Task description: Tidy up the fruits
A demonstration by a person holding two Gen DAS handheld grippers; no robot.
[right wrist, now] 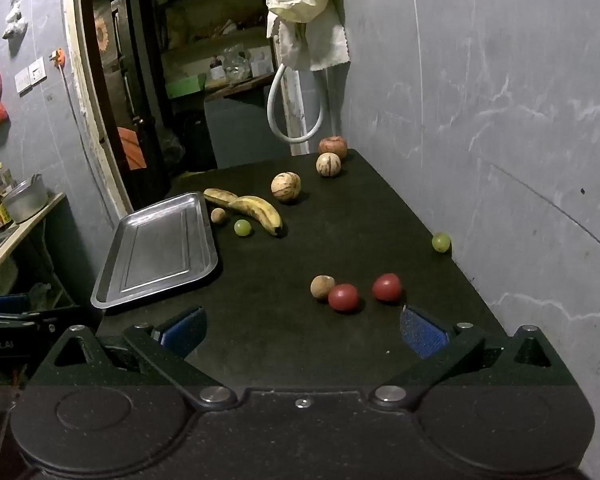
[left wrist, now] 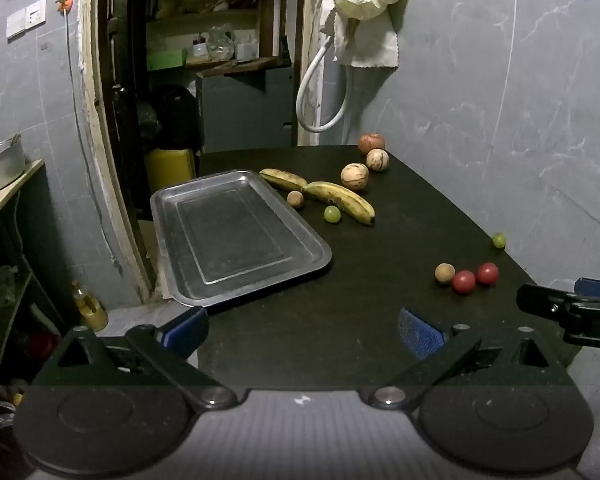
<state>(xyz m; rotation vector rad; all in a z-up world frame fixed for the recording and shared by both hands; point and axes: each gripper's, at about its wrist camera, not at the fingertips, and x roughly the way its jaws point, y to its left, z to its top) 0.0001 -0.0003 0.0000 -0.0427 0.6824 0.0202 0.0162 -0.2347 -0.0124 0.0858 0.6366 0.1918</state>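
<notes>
The left gripper (left wrist: 302, 330) is held wide open and empty above the near edge of the dark table (left wrist: 400, 240), its blue ribbed pads (left wrist: 420, 334) well apart. The right gripper (right wrist: 302, 330) is likewise spread wide with nothing between its jaws.

The tray (left wrist: 236, 236) is taken as landmark: a shallow rectangular steel pan with rounded corners, bare inside, seen ahead and left of both grippers at the table's left edge. Touching its far right corner lies a short banana (left wrist: 283, 179); a longer spotted banana (left wrist: 340, 201) is beside that. A small brown ball (left wrist: 295, 199) and a green grape (left wrist: 332, 214) lie just right of the tray. Further right and back, two pale streaked round fruits (left wrist: 354, 176) and a reddish apple (left wrist: 371, 143) are lined toward the far corner by the wall (left wrist: 500, 100).

Well right of the tray, nearest the right gripper, a tan ball (right wrist: 322, 287) touches one red tomato (right wrist: 343, 297); a second tomato (right wrist: 387, 287) sits apart. Another grape (right wrist: 441, 242) lies by the wall. Open matte tabletop is left between tray and tomatoes.
</notes>
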